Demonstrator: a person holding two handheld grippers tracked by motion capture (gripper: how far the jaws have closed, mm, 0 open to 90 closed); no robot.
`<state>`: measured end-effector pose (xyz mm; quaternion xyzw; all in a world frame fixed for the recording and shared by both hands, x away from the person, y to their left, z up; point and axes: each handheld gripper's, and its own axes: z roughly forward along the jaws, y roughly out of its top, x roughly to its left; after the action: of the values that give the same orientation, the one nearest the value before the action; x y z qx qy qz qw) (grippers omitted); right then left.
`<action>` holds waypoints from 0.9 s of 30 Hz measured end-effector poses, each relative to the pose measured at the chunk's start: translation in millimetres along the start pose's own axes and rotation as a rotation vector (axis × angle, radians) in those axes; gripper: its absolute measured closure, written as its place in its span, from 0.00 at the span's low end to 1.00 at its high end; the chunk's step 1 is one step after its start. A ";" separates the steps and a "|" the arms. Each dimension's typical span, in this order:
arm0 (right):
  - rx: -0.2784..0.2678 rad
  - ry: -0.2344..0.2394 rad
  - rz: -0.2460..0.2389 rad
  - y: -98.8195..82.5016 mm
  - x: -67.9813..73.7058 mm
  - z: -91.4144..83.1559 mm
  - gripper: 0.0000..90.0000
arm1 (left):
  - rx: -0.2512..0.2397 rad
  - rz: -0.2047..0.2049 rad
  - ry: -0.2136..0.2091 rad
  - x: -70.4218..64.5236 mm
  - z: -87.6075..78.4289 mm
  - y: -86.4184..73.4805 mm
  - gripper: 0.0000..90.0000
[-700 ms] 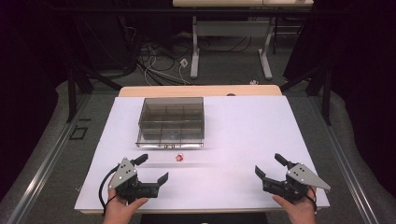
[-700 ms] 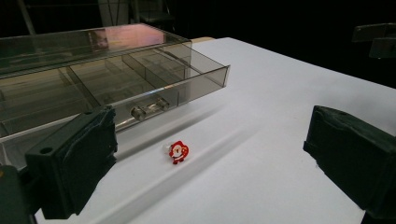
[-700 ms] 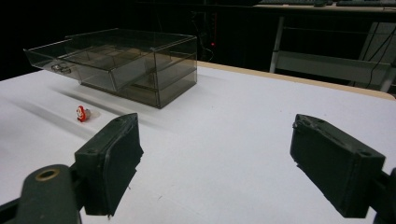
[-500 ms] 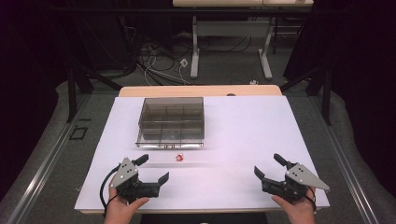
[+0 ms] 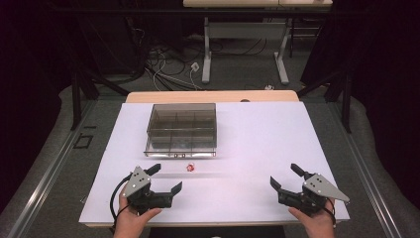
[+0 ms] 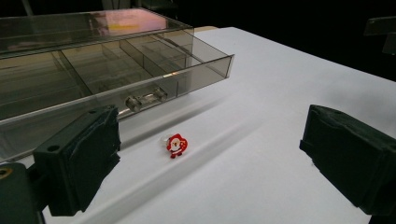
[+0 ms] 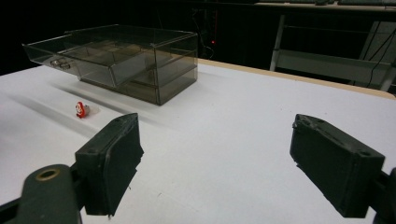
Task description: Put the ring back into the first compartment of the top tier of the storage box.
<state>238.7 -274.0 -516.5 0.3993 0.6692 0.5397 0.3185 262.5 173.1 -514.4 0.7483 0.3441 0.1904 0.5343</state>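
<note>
The left gripper [image 5: 166, 178] rests low at the near edge of the white table [image 5: 257, 144], held in a hand [image 5: 131, 218], with its jaws spread wide and nothing between them. Just ahead of it and a little toward its right jaw lies a small red Santa charm [image 5: 190, 167]; in the left gripper view the Santa charm [image 6: 177, 145] sits on the table beyond the gap between the jaws, apart from both pads. Farther ahead of that gripper stands a clear plastic organizer box [image 5: 182, 129] with its divided drawer [image 6: 116, 77] pulled partly out toward the charm. The right gripper [image 5: 286, 178] is well apart on the other side of the table, also wide open and empty. From it, the charm [image 7: 81, 109] lies far off beyond its left jaw, in front of the box [image 7: 140, 60].
</note>
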 end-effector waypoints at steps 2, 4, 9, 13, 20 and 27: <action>0.009 -0.009 -0.005 -0.7 -1.1 -3.9 0.18 | 0.021 -0.006 -0.006 -0.9 5.1 0.3 0.08; 0.007 -0.019 0.003 -1.4 -2.4 -5.9 0.18 | 0.036 -0.011 -0.006 -1.3 8.5 0.1 0.08; 0.004 -0.023 -0.003 -2.4 -2.5 -6.6 0.18 | 0.060 0.000 -0.009 -1.2 14.3 -0.2 0.08; 0.009 -0.021 0.000 -2.5 -2.2 -8.0 0.18 | 0.083 0.005 0.000 -1.4 18.3 -1.0 0.10; 0.009 -0.013 -0.002 -2.6 -2.2 -6.7 0.18 | 0.124 0.001 0.014 -0.5 25.6 -2.1 0.15; 0.016 -0.006 -0.004 -2.3 -2.1 -6.0 0.18 | 0.148 0.009 0.018 -1.6 34.9 -2.7 0.17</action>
<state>234.1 -278.9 -517.4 0.4022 0.6733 0.5326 0.3181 283.4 149.1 -529.3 0.7856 0.3586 0.1735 0.4733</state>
